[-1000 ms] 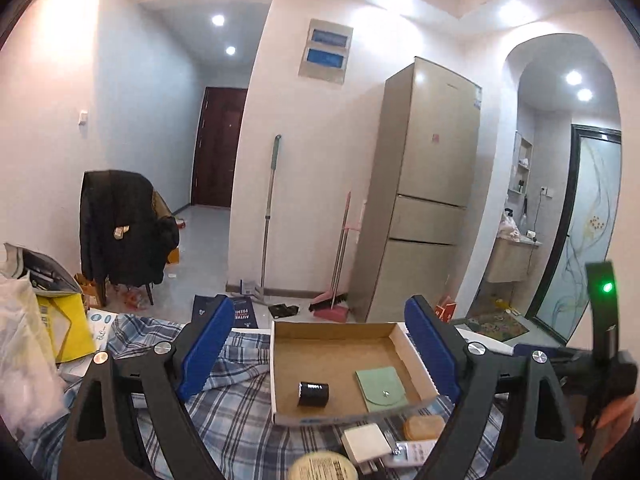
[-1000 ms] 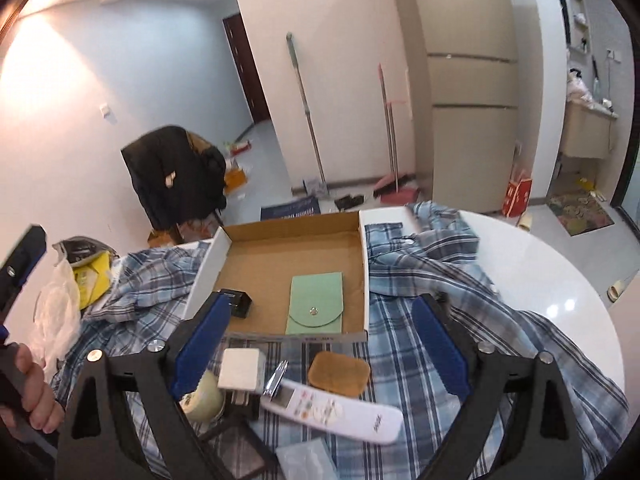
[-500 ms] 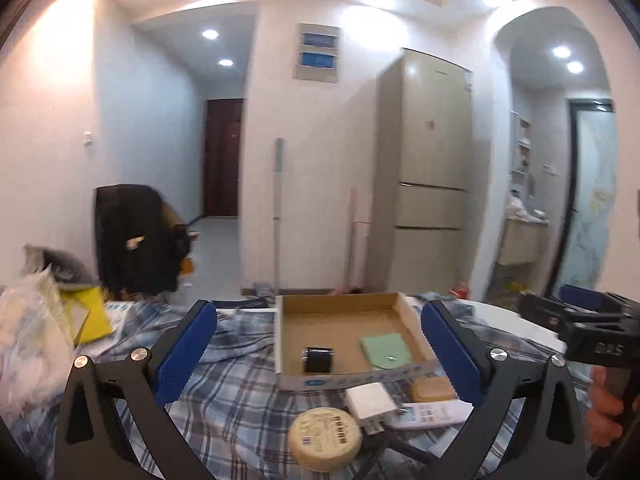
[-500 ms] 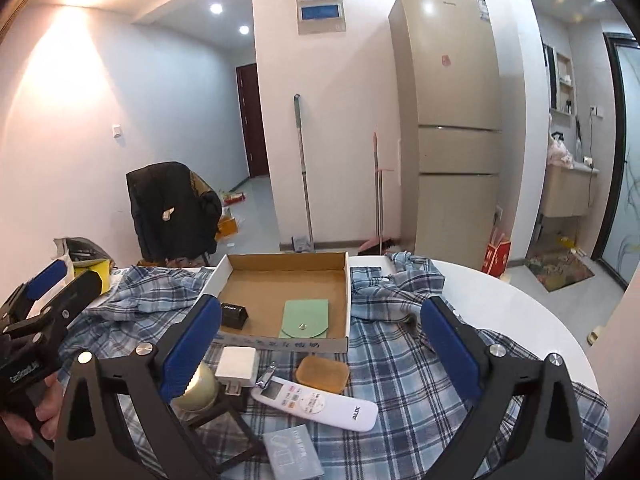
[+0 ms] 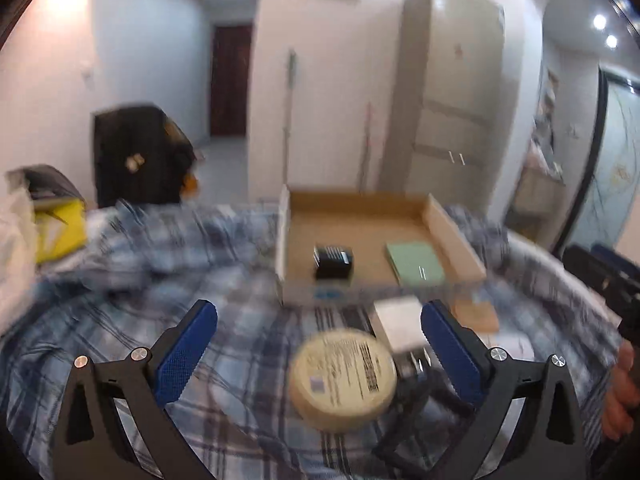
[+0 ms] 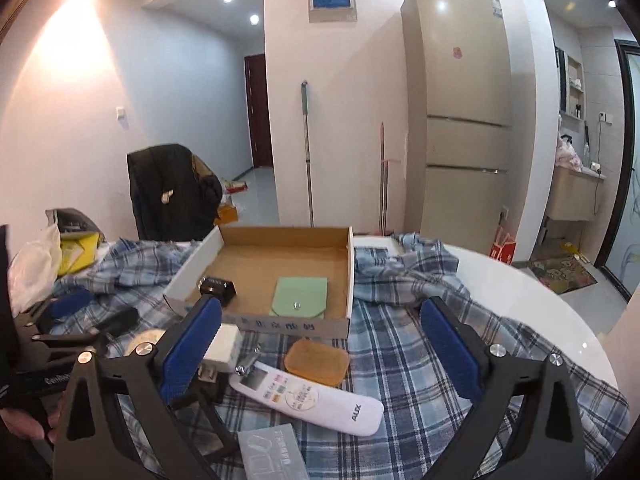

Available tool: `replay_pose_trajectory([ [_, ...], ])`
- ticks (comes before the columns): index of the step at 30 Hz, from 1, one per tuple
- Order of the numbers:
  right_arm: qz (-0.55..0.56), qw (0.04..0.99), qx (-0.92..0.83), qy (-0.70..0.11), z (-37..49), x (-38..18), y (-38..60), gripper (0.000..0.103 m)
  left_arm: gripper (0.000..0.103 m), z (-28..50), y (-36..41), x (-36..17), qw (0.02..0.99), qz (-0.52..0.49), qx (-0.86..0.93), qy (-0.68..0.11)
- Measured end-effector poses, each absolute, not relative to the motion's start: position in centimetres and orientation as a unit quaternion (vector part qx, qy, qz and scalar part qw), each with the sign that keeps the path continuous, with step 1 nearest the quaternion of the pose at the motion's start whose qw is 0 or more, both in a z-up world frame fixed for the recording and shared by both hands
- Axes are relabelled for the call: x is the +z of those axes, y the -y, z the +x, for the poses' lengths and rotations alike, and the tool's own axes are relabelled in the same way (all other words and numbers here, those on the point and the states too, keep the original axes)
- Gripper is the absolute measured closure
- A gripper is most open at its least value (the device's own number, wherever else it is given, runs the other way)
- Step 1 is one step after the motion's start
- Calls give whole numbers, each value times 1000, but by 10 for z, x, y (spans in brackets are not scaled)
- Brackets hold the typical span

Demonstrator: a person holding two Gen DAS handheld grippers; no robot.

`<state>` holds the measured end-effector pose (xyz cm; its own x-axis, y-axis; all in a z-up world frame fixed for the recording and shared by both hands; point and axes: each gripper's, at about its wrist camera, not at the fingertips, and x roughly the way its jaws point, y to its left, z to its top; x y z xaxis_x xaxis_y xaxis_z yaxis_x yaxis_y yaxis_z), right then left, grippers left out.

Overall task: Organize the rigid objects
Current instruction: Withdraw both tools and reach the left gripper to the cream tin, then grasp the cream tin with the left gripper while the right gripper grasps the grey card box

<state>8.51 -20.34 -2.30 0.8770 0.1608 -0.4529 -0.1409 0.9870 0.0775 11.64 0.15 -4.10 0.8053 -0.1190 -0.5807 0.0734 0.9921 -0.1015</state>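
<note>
An open cardboard box (image 6: 348,276) lies on a blue plaid cloth and holds a small black box (image 6: 216,286) and a green pouch (image 6: 300,296). In front of it lie a white charger (image 6: 224,346), a tan soap-like block (image 6: 316,362), a white remote (image 6: 308,398), a clear packet (image 6: 272,452) and a round cream tin (image 5: 344,376). My left gripper (image 5: 318,348) is open, low over the cloth, with the tin between its fingers. My right gripper (image 6: 320,352) is open above the remote and block.
The cloth (image 6: 420,360) covers a round white table (image 6: 540,312). A yellow bag and white plastic bag (image 6: 36,264) sit at the left. A black stand (image 6: 212,412) lies under the charger. The left gripper also shows in the right wrist view (image 6: 80,316).
My left gripper has dropped and moved forward, so the round tin now sits between its fingers; its view is blurred. My right gripper has lowered slightly toward the remote.
</note>
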Motion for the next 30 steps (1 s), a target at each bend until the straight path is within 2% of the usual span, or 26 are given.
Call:
replay_pose_trajectory([
  [9,37,961,79,-261,91,-31,212,3,0,141,11,-74,911,-16,-64,-408],
  [15,35,959,84,-269,92,-33,212,3,0,150,9,-90,892,-26,-72,-445],
  [20,36,958,77,-274,93,-35,215,3,16,154,8,-95,886,-29,-63,-458],
  [22,40,957,76,-278,95,-36,216,3,26,153,7,-94,887,-34,-70,-455],
  [30,65,951,66,-294,101,-40,227,3,26,141,-7,-80,908,-55,-49,-412],
])
